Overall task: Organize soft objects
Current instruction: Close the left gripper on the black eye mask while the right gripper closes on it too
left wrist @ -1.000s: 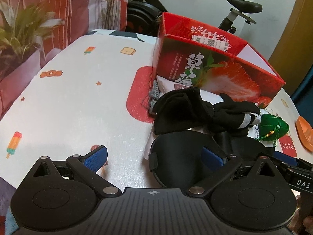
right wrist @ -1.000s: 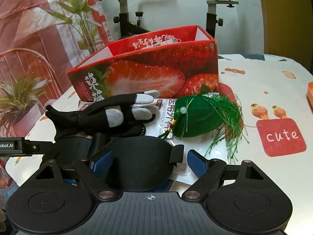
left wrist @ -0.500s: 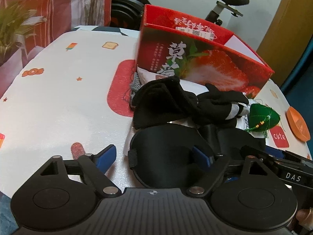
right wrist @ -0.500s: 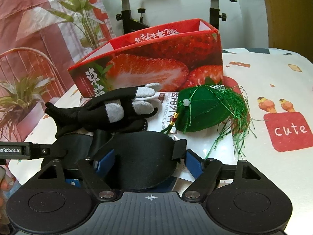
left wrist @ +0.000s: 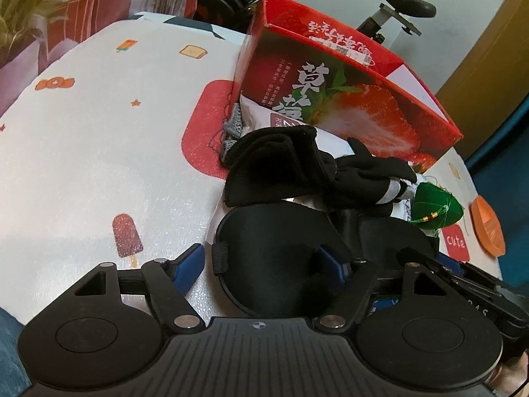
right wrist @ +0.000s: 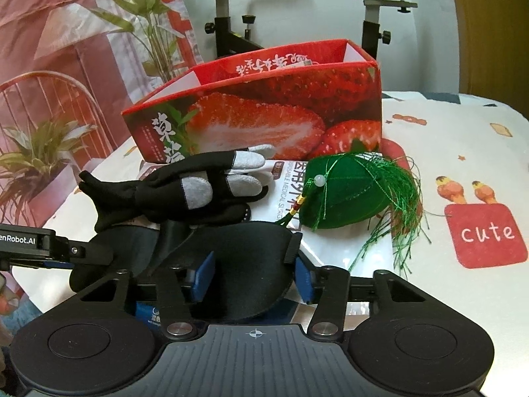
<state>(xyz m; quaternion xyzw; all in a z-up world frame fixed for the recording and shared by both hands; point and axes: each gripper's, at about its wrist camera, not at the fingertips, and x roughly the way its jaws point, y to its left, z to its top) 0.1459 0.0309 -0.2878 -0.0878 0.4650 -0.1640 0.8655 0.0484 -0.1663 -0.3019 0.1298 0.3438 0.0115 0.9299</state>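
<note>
Left wrist view: a white tabletop (left wrist: 99, 152) printed with small pictures of ice lollies and toast carries everything. The largest thing on it is a red strawberry box (left wrist: 334, 99), open at the top; a white printed label shows inside on its far wall, and the rest of its inside is hidden. A white packet (right wrist: 334, 241) with printed text lies flat against the near side of the box, with the soft things piled on it.

Nearest the cameras, in front of the box, lies a black eye mask (left wrist: 274, 258). Its long axis runs across the picture, parallel to the box front, with one cup toward each gripper. In front of the box and just behind the mask lie black gloves (right wrist: 185, 192) with grey fingertips, their length also parallel to the box, fingers pointing to the right in the right wrist view. To the right of the gloves, in front of the box's right end, sits a green leaf-shaped sachet (right wrist: 347, 195) with a green tassel and a white bead.

The left hand-held gripper (left wrist: 261, 264) has just been closing and stands fairly wide. Its right pad presses into the mask's left cup, while its left pad (left wrist: 188, 264) is just clear of the cup's edge. The right hand-held gripper (right wrist: 253, 276) has also just been closing and is about half open around the other cup, which bunches between its blue pads.
</note>
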